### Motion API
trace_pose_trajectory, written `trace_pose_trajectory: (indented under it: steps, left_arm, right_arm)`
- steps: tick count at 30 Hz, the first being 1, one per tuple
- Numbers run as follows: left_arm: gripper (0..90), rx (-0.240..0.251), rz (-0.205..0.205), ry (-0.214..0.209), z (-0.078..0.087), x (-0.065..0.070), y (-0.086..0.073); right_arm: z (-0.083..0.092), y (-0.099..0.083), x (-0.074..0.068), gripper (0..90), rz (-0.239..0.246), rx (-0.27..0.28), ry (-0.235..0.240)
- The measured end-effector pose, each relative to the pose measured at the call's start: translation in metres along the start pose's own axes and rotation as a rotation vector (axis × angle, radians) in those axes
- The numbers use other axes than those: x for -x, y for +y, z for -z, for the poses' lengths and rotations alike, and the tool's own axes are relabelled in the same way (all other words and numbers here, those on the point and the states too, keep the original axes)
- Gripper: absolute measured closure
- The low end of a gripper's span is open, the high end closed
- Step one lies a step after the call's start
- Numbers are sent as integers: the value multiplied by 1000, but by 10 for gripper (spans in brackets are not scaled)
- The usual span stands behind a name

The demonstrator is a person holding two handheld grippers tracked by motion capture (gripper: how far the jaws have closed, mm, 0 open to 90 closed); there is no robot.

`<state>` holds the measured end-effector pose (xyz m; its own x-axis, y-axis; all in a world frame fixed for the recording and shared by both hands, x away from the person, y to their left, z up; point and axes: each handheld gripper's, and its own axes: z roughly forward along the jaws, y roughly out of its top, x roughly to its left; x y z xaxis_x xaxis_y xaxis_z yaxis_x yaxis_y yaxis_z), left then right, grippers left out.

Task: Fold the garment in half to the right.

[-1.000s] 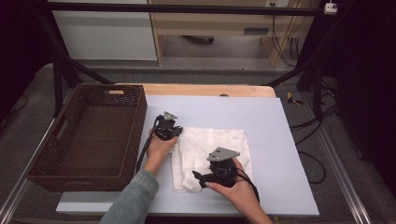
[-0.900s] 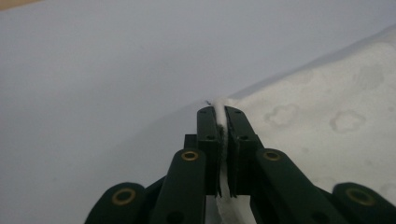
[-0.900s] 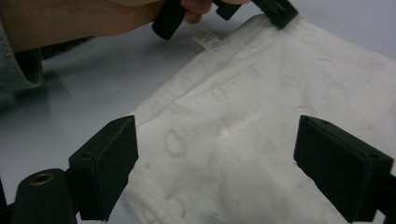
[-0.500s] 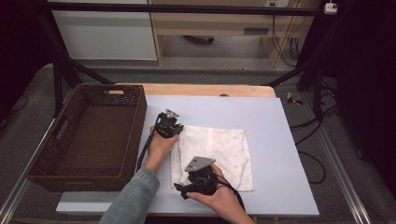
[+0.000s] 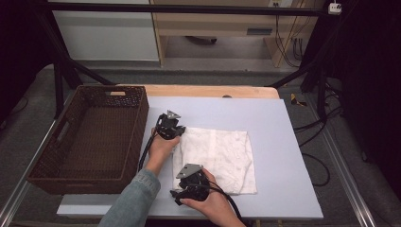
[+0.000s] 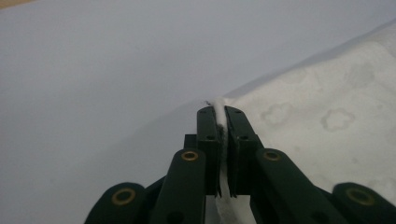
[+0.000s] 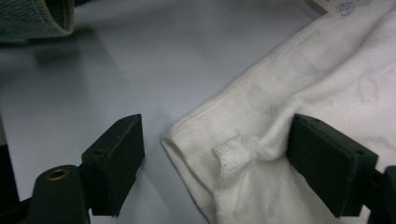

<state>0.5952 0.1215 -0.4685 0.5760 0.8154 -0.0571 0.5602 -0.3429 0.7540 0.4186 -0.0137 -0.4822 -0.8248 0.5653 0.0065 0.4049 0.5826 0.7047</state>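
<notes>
A white patterned cloth (image 5: 217, 156) lies folded flat on the pale blue table top (image 5: 283, 142). My left gripper (image 5: 176, 133) holds its far left corner; in the left gripper view the gripper (image 6: 221, 114) is shut on the cloth edge (image 6: 327, 121), which is pinched between the jaws. My right gripper (image 5: 178, 195) sits at the cloth's near left corner. In the right gripper view that gripper (image 7: 215, 158) is open, its jaws on either side of the bunched cloth corner (image 7: 233, 154).
A dark wicker basket (image 5: 47, 165) stands at the left of the table, close to my left hand. A sleeve cuff (image 7: 37, 18) shows at the upper left of the right gripper view. Black frame legs and cables lie beyond the table.
My right gripper has moved left and toward the table's near edge, from the cloth's middle to its near left corner. The left gripper has stayed at the far left corner.
</notes>
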Motion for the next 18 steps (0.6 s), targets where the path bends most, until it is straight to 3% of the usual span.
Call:
trace_pose_trajectory:
  steps: [4, 11, 15, 18]
  left_arm:
    - [858, 4, 7, -7, 2, 0, 1]
    - [858, 9, 13, -13, 4, 1, 3]
    - [858, 7, 6, -11, 6, 2, 4]
    - [858, 3, 2, -7, 7, 2, 7]
  right_arm:
    - [0, 0, 0, 301, -2, 8, -38]
    - [2, -2, 6, 619, -14, 40, -99]
    - [2, -2, 8, 742, -10, 41, -119]
    - [3, -2, 11, 799, -42, 50, -114]
